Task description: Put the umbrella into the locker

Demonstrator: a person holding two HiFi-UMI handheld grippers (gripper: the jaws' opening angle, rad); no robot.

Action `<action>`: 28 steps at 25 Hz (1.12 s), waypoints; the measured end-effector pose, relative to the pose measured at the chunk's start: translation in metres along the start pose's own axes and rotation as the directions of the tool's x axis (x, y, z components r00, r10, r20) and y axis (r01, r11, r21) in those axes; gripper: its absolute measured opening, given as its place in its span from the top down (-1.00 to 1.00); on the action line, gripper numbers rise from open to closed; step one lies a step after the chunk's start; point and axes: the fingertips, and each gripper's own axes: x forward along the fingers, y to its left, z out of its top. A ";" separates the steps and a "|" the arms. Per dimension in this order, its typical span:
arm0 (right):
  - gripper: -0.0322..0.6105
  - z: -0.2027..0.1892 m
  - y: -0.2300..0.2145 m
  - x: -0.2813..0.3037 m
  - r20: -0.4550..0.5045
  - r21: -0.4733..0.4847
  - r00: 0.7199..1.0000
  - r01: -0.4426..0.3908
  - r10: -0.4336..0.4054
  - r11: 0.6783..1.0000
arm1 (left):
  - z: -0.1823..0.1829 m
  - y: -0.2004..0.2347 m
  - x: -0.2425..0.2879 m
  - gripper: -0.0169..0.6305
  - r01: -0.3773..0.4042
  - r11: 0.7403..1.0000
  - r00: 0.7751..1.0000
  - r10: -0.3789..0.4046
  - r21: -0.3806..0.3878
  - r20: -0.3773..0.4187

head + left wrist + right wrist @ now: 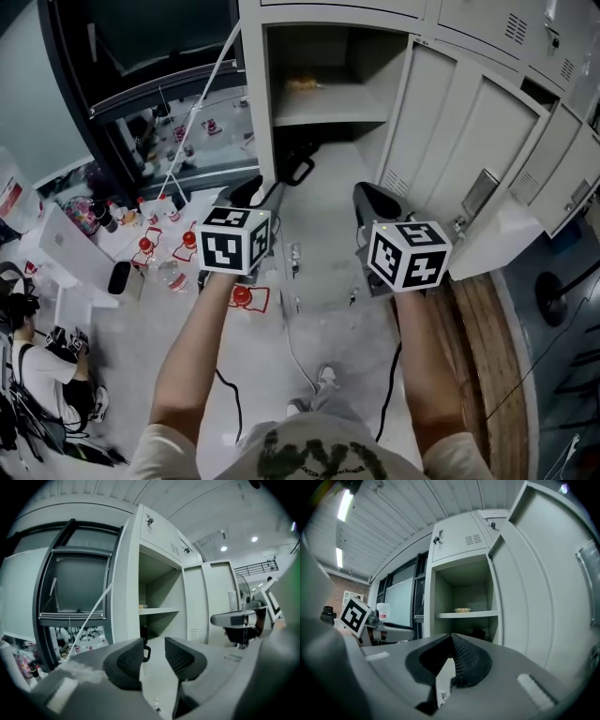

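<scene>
A person is standing in front of an open locker (pixel 255 94), holding a gripper in each hand, seen from above in the head view. The locker is filling the upper centre of the frame, and its door (pixel 450 141) is swinging wide at the upper right.

The umbrella (pixel 298 171) is lying inside the locker's lower compartment, under the shelf (pixel 328 114). It is showing as a dark shape with a black loop handle poking toward the opening. A small pale item (pixel 305 84) is sitting on the shelf above it; what it is cannot be told.

The left gripper (pixel 262 195) is hovering at centre left, just outside the opening. In the left gripper view its jaws are standing partly apart with nothing between them, and the umbrella's handle (pixel 146 652) is showing beyond the gap, well apart from the pads.

The right gripper (pixel 370 206) is hovering at centre right, near the door. In the right gripper view its jaws are meeting at the tips, closed on nothing, and the umbrella (pixel 478 633) is appearing as a dark mass low in the locker.

Judging from this, the main step is looking done: the umbrella is sitting in the locker and neither gripper is holding it. What may be remaining is closing the door, if that is wanted.
</scene>
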 end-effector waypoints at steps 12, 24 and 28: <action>0.91 -0.014 0.038 -0.021 -0.012 -0.044 1.000 0.002 -0.002 0.999 | -0.021 0.031 -0.062 0.93 -0.056 0.998 0.998 0.056 0.001 0.023; 0.91 -0.013 0.050 -0.020 -0.009 -0.052 1.000 0.000 0.000 0.999 | -0.026 0.038 -0.071 0.93 -0.062 0.998 0.998 0.061 0.003 0.013; 0.91 -0.014 0.052 -0.022 0.001 -0.054 1.000 0.007 -0.007 0.999 | -0.029 0.036 -0.072 0.93 -0.053 0.999 0.999 0.053 0.008 0.010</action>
